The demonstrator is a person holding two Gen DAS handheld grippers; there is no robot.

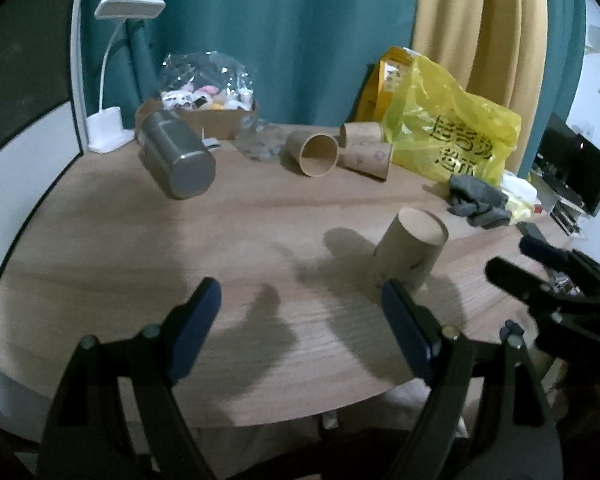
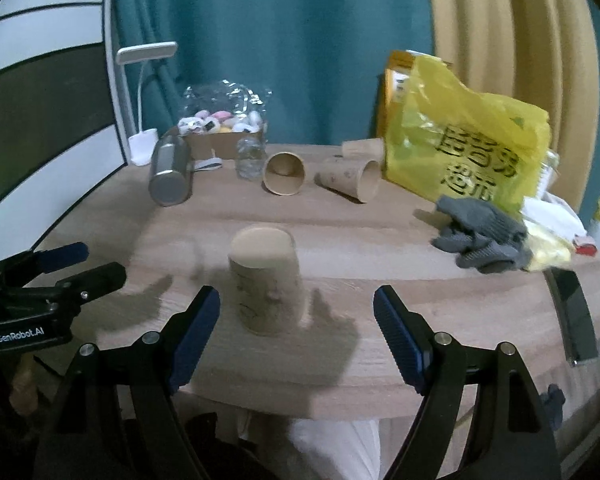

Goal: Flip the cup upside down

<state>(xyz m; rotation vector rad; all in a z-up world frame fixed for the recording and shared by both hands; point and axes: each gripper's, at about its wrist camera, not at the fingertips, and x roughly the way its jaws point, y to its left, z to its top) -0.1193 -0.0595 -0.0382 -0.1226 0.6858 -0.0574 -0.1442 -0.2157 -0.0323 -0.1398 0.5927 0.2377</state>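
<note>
Left hand-held gripper (image 1: 300,320): fingers spread wide, nothing between them; it hovers over the near part of the counter (image 1: 120,248), with the paper cup ahead and off its right finger.

Steel bottle (image 1: 174,156): lying on its side far ahead and to the left of the left hand-held gripper, well apart from the work.

Spare cups (image 1: 340,152): several lie on their sides far ahead, near the yellow bag (image 1: 452,136).

Paper cup (image 2: 266,280): the task's thing; it stands on the counter just ahead of the right hand-held gripper, a little toward its left finger. A flat closed face shows on top, so it appears to be standing mouth-down already, though blur leaves that uncertain.

Right hand-held gripper (image 2: 298,320): fingers spread wide, holding nothing; the cup sits just beyond the tips, not between them and not touching.

Grey cloth (image 2: 480,240): crumpled, ahead and to the right of the right hand-held gripper, apart from the cup.

Risk, knock-over: the cup looks light and sits nearer the left finger; any sideways drift of that finger could tip it or push it along the counter.

Risk, crushing: a hard pinch on thin paper walls would likely dent them.

Risk, collision: the two hand-held grippers are near each other, so both reaching for the cup could clash.
</note>
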